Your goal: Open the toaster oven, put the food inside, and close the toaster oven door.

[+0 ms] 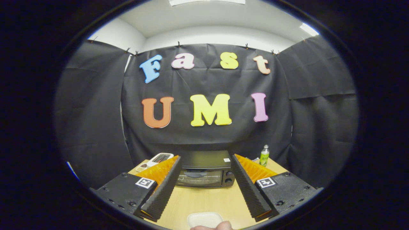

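While the gripper (204, 179) hangs above the table (204, 199), we see its fingers spread wide apart, holding nothing. Beyond them, framed in the gap, stands the oven (206, 169), its glass door (199, 178) shut and upright, with knobs (228, 177) to one side of the door. Below the fingers, at the table's near edge, lies a white tray (204, 219); something pale and rounded (212, 226) shows at its near rim, and we cannot tell whether this is the food or part of a hand. We cannot see through the glass what the oven holds. A shut door fits two stages alike: food waiting outside with the door to be opened, or food inside with the door closed again. For any work at the door, we judge that the fingers should meet the handle squarely along its top edge, one finger above and one below, and swing with the hinge rather than pull straight, lest the light oven slide. A green bottle (264, 155) and a white device (159, 158) flank the oven, well apart from the door's path.
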A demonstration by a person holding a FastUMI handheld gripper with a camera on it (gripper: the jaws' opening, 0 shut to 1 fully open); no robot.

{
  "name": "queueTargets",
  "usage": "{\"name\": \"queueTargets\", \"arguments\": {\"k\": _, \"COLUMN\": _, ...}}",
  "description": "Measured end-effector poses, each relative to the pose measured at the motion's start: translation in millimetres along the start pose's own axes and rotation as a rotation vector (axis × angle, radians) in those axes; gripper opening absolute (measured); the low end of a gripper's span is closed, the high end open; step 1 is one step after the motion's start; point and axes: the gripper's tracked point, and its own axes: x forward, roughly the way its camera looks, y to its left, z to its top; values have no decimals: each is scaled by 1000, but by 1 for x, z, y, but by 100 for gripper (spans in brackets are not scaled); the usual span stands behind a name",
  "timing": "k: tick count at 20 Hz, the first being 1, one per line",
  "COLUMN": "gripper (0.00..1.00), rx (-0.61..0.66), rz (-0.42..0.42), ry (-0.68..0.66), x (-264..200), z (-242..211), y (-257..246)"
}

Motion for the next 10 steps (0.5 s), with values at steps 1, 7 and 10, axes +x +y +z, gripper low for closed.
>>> {"name": "queueTargets", "arguments": {"k": 1, "gripper": 100, "rx": -3, "rz": -10, "ry": -23, "x": -14, "z": 7, "y": -4}}
{"name": "queueTargets", "arguments": {"k": 7, "gripper": 100, "rx": -7, "rz": 32, "ry": -29, "x": -73, "z": -5, "y": -1}}
{"name": "queueTargets", "arguments": {"k": 10, "gripper": 100, "rx": -11, "rz": 55, "ry": -13, "x": -88, "z": -23, "y": 5}}
